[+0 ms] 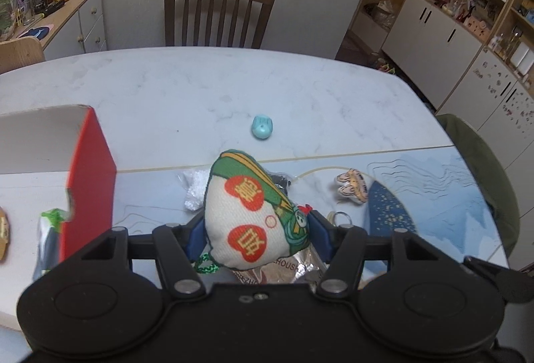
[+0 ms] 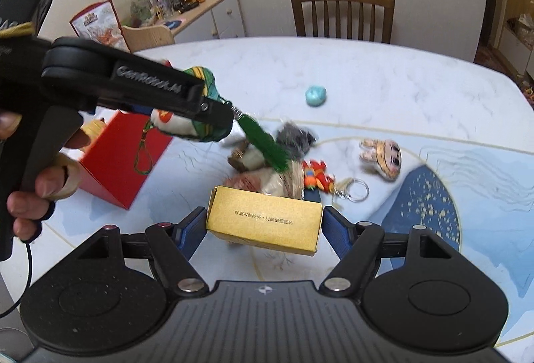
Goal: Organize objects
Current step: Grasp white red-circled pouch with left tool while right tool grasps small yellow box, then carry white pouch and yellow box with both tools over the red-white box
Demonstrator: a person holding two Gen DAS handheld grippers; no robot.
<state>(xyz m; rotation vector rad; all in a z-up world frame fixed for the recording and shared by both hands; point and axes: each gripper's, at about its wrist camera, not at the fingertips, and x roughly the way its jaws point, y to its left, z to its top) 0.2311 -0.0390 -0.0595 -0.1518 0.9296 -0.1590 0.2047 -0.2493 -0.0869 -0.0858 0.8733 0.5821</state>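
My left gripper (image 1: pixel 257 231) is shut on a stuffed fabric charm (image 1: pixel 243 212), cream with red circles and green bands, held above the table. In the right wrist view a hand carries that left gripper (image 2: pixel 217 116) with the charm (image 2: pixel 180 126) and its green tassel (image 2: pixel 267 146) hanging over the pile. An open red box (image 1: pixel 90 182) stands just left of the charm. My right gripper (image 2: pixel 265 229) is shut on a gold box (image 2: pixel 263 222), its blue pads (image 2: pixel 195 226) pressing both ends.
On the marble table (image 1: pixel 200 89) lie a small blue toy (image 2: pixel 315 96), a bunny-face charm (image 2: pixel 383 159), a red-orange charm (image 2: pixel 317 177), a key ring (image 2: pixel 357 191) and a grey fuzzy thing (image 2: pixel 297 137). A chair (image 1: pixel 218 15) stands behind the table.
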